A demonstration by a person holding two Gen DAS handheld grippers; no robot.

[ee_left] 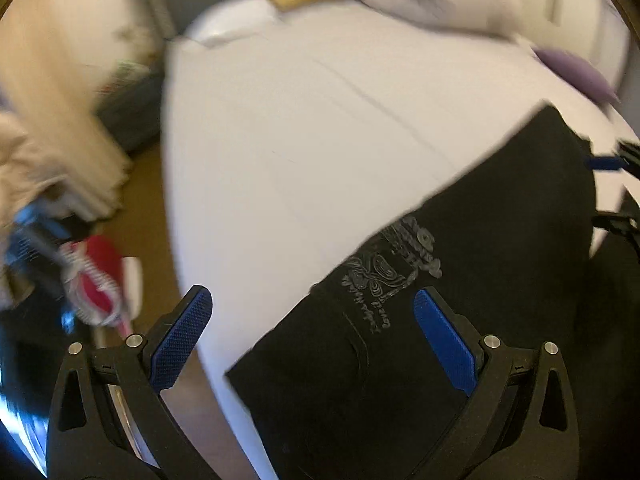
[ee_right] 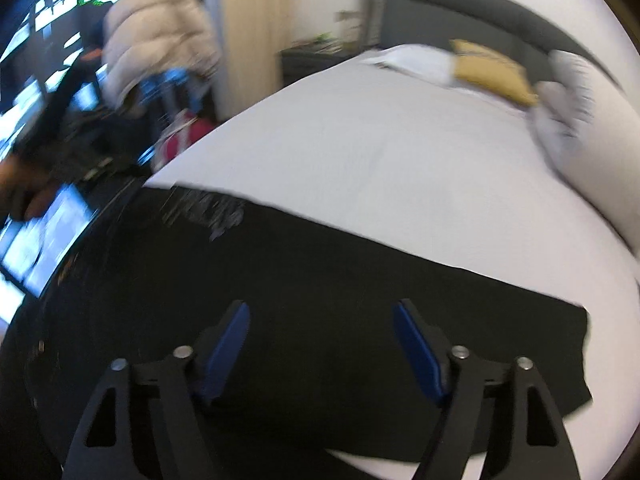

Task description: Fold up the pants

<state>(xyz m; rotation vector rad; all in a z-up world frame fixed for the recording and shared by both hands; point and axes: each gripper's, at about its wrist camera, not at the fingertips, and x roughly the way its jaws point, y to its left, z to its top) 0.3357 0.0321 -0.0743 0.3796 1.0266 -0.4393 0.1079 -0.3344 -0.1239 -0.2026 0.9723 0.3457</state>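
Over black pants [ee_right: 320,280]: left fingers [ee_left: 188,316] apart, right fingers [ee_right: 236,332] apart, nothing held.

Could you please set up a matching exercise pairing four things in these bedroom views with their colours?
Things:
1. pants
2. bed sheet
3. cushion
4. headboard

Colours:
A. white
B. dark grey
C. black
D. mustard yellow

Pairs: 1-C, 2-A, 3-D, 4-B

A bedroom: white bed [ee_right: 380,152], grey headboard [ee_right: 460,12], pillows [ee_right: 416,60].
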